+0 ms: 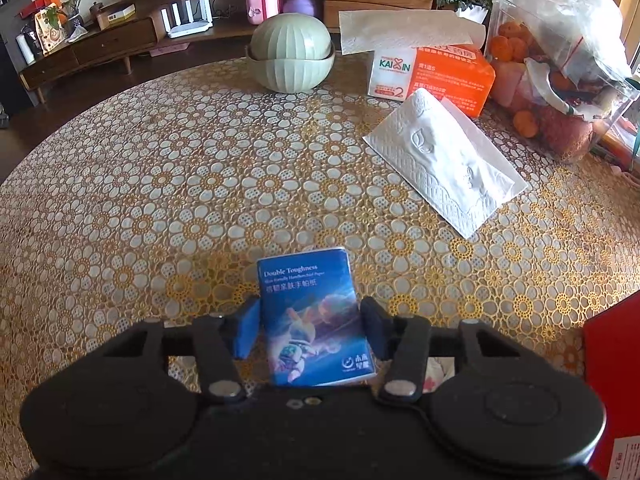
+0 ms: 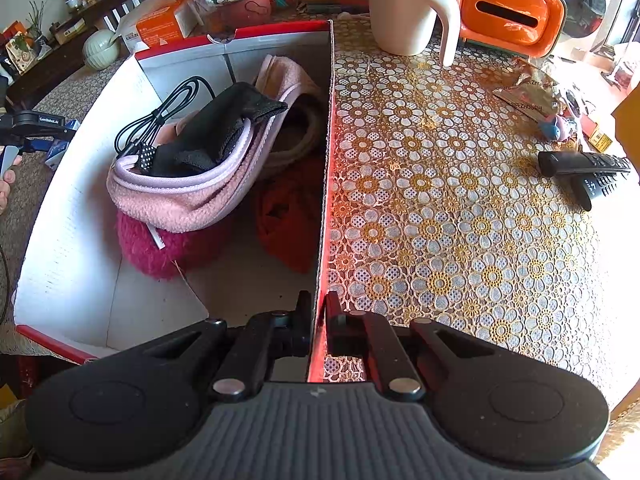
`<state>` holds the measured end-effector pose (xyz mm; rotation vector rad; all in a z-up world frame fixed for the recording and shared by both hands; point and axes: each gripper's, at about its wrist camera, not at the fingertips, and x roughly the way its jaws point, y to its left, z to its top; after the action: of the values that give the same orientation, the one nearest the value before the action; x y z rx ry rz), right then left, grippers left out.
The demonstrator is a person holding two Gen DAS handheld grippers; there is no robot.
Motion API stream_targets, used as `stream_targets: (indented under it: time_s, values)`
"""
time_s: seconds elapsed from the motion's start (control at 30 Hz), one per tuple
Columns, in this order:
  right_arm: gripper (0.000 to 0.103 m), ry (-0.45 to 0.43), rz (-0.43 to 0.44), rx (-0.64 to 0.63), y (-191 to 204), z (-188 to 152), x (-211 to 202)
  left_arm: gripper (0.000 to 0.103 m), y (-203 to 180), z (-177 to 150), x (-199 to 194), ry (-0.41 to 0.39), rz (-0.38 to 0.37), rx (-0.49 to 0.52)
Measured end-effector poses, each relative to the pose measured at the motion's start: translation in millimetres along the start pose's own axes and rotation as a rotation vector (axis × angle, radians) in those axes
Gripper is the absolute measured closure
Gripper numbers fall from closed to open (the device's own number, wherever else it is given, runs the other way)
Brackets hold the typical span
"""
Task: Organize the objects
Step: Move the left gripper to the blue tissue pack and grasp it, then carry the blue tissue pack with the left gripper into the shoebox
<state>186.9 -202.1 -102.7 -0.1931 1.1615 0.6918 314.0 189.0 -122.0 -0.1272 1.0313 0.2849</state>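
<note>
The blue tissue pack [image 1: 318, 318] near the tabletop's near edge reads "Double Toughness" in white, with smaller lines and Chinese characters below, too fine to read. The white and orange tissue box [image 1: 430, 74] toward the far edge shows "KAIXIN" and a large "2". A crumpled snack wrapper [image 2: 526, 96] bears "ZHOUSHI". A black device [image 2: 38, 122] at the left carries "GenRobot.AI".
</note>
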Motion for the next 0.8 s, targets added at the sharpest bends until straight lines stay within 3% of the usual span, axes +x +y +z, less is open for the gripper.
stream_targets:
  time_s: [0.2,0.43,0.8]
  values:
    - [0.097,0.002,-0.007,-0.006,1,1,-1,0.052,-2,0,-14,-0.015,0.002,-0.003]
    - [0.097,0.004,-0.006,-0.015,2,2,-3,0.052,-16,-9,-51,-0.028,-0.018,0.063]
    - [0.097,0.030,-0.008,-0.043,3,3,-3,0.052,-79,-34,-130,-0.058,-0.198,0.225]
